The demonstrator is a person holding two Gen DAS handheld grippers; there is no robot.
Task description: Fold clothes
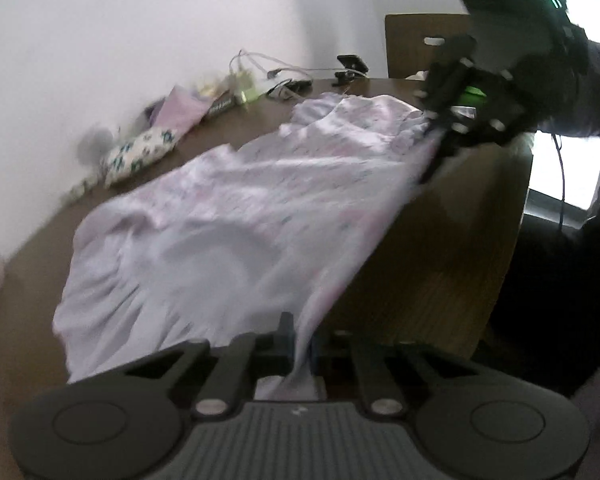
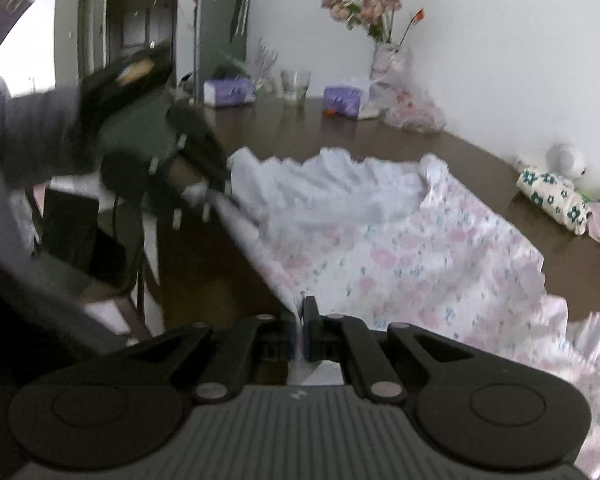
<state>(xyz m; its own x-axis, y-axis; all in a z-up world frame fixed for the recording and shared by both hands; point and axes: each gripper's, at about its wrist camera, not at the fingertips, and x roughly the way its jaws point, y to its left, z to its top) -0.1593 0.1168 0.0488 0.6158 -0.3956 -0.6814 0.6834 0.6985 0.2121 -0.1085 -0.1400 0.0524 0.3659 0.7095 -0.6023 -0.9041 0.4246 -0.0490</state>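
Observation:
A pale pink floral garment (image 1: 220, 208) with a ruffled hem lies spread over the dark wooden table (image 1: 440, 248). My left gripper (image 1: 302, 340) is shut on one corner of its near edge, cloth pinched between the fingers. My right gripper (image 2: 302, 320) is shut on the other corner of that same edge. The edge is stretched taut between them above the table's front side. In the right wrist view the garment (image 2: 420, 240) shows its printed side, and the left gripper (image 2: 216, 188) appears at the far corner. In the left wrist view the right gripper (image 1: 432, 136) grips the distant corner.
Along the wall sit a folded floral cloth (image 1: 140, 152), a folded pink garment (image 1: 180, 108), cables and a charger (image 1: 244, 80). A vase of flowers (image 2: 384, 60), tissue packs (image 2: 228, 92), a glass (image 2: 296, 84) and a plastic bag (image 2: 412, 108) stand at the far end. A chair (image 1: 416, 48) stands beyond the table.

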